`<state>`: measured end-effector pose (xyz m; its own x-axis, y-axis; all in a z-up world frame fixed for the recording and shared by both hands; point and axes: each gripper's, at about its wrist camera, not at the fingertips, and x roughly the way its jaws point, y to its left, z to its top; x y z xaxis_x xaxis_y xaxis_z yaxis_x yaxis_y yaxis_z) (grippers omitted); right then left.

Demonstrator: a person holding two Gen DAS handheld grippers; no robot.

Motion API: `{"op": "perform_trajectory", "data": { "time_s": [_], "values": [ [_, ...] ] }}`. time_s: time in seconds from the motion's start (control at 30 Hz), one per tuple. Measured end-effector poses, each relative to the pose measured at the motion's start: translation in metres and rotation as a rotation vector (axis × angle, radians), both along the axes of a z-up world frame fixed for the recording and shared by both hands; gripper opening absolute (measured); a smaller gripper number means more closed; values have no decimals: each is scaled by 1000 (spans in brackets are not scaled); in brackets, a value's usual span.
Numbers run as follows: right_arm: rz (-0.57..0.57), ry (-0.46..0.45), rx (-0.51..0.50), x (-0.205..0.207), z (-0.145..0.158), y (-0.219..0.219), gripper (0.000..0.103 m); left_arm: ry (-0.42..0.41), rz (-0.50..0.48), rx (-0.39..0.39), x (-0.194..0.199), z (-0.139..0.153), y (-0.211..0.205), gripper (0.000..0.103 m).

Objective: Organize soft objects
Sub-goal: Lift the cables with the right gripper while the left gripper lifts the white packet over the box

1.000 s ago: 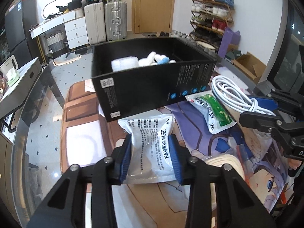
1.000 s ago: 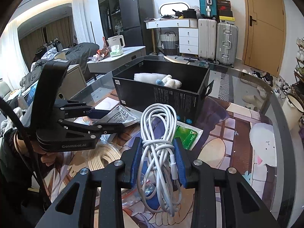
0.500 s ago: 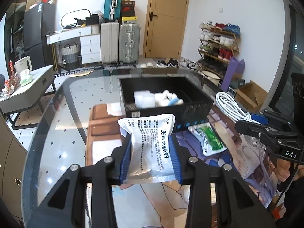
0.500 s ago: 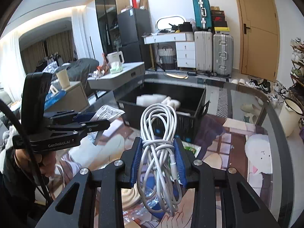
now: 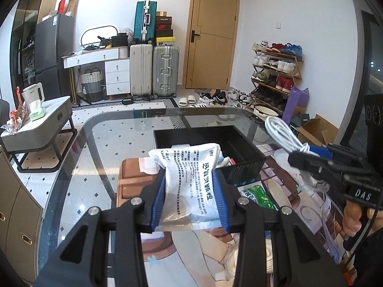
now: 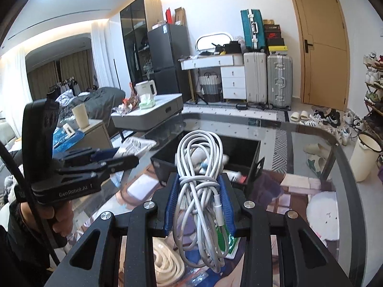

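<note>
My left gripper (image 5: 189, 179) is shut on a white printed sachet (image 5: 189, 186), held in the air above the glass table. Behind it stands a black open box (image 5: 246, 165) with white soft items inside. In the right wrist view my right gripper (image 6: 198, 181) is shut on a coiled white cable (image 6: 199, 167), also lifted, in front of the same black box (image 6: 253, 167). The right gripper with its cable (image 5: 284, 138) appears at the right of the left wrist view. The left gripper (image 6: 115, 160) and its sachet (image 6: 136, 144) show at the left of the right wrist view.
A green packet (image 5: 258, 196) lies on the printed mat (image 5: 287, 186) before the box. A cream coiled rope (image 6: 167, 263) lies under the right gripper. The glass table's rim (image 5: 79, 143) curves at left. Suitcases, a shoe rack and a side table stand beyond.
Both grippers have risen with their loads and tilted up. The black box now sits lower and farther in both views, with more of the room showing.
</note>
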<state>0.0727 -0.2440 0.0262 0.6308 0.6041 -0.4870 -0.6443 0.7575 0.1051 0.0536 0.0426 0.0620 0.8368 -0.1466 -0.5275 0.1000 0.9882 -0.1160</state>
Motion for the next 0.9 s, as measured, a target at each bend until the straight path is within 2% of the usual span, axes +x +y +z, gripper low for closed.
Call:
{"op": "perform_trajectory", "data": {
  "time_s": [0.2,0.4,0.9],
  "values": [
    [-55,-19,76,11,23,-15,33,-12,3,-2,3,8,-2,37],
    [-70,-21,100,24,36,-21,33,-23,-3,8,12,15,-7,37],
    [-43,104,112,73,15,3,33,3,3,7,69,-5,-7,37]
  ]
}}
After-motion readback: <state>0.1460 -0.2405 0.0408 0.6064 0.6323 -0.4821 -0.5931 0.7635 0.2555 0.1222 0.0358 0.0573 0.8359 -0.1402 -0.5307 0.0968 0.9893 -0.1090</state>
